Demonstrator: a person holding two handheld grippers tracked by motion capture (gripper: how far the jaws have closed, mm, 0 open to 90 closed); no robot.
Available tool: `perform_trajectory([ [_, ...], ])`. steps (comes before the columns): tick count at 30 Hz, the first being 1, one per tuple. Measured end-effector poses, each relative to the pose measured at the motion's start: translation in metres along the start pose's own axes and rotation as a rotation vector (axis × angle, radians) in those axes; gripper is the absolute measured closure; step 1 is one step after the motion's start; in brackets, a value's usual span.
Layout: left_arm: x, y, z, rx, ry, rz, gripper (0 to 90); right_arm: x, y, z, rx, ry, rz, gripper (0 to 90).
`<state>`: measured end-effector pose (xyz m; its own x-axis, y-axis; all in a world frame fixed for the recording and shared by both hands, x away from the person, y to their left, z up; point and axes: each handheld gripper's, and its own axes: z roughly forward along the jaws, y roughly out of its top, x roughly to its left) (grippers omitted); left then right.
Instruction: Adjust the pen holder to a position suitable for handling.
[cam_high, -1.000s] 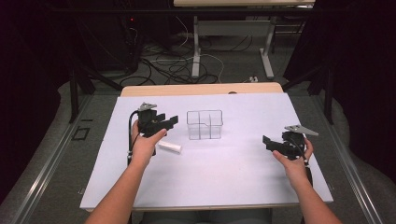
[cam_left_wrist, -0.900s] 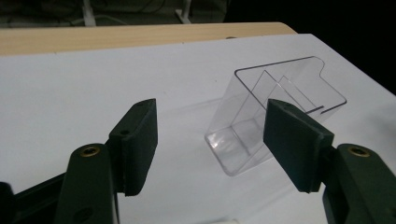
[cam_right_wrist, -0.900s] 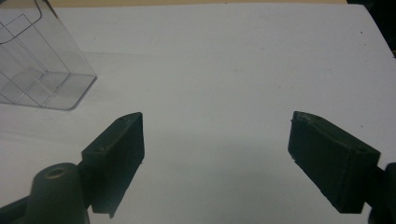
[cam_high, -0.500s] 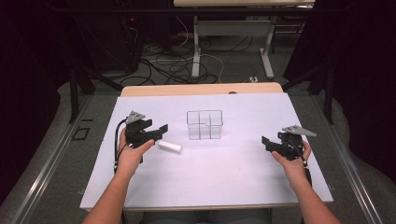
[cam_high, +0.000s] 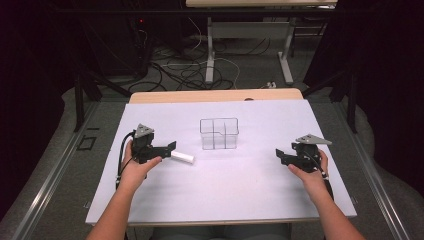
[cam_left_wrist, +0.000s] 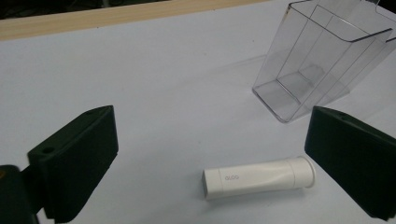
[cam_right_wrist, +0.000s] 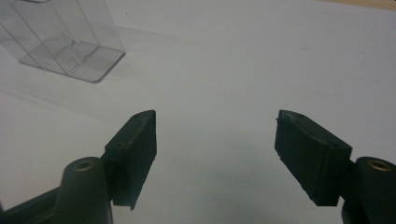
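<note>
A small white tube (cam_high: 182, 158) lies on its side on the white table (cam_high: 240, 185), left of a clear divided container (cam_high: 219, 133) that stands empty at the middle. My left gripper (cam_high: 169, 148) is held low just left of the tube and points at it. Its jaws have just been opening and stand wide. In the left gripper view the tube (cam_left_wrist: 259, 177) lies on the table ahead of the left gripper (cam_left_wrist: 212, 121), nearer the right-hand jaw and untouched, with the container (cam_left_wrist: 322, 60) beyond. My right gripper (cam_high: 280, 155) is open at the right, jaws just closing a little, nothing between them (cam_right_wrist: 215, 121).
A wooden strip (cam_high: 215, 95) runs along the table's far edge. Beyond it are dark floor, cables and desk legs (cam_high: 210, 50). In the right gripper view the container (cam_right_wrist: 65, 37) stands at the upper left, well away from the jaws.
My left hand has come down and back toward the near left, and its jaws have spread wider. The tube and the container have stayed put. The right hand has kept its place.
</note>
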<state>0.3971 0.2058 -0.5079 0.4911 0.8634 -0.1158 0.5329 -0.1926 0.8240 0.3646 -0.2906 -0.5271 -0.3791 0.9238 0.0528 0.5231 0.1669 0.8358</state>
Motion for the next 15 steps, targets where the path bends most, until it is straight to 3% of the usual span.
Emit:
perform_trajectory([
  [3, 0.002, -0.003, -0.001, -0.005, -0.003, -0.023, 0.1, 0.005, 0.0, 0.001, -0.007, 0.024, -0.032, 30.4],
  [9, 0.005, -0.011, -0.008, -0.021, -0.005, -0.057, 0.1, 0.016, -0.001, 0.005, -0.029, 0.102, -0.011, 33.1],
  [15, 0.006, -0.018, -0.018, -0.05, -0.022, -0.098, 0.2, 0.036, 0.005, 0.012, -0.022, 0.196, -0.073, 37.1],
])
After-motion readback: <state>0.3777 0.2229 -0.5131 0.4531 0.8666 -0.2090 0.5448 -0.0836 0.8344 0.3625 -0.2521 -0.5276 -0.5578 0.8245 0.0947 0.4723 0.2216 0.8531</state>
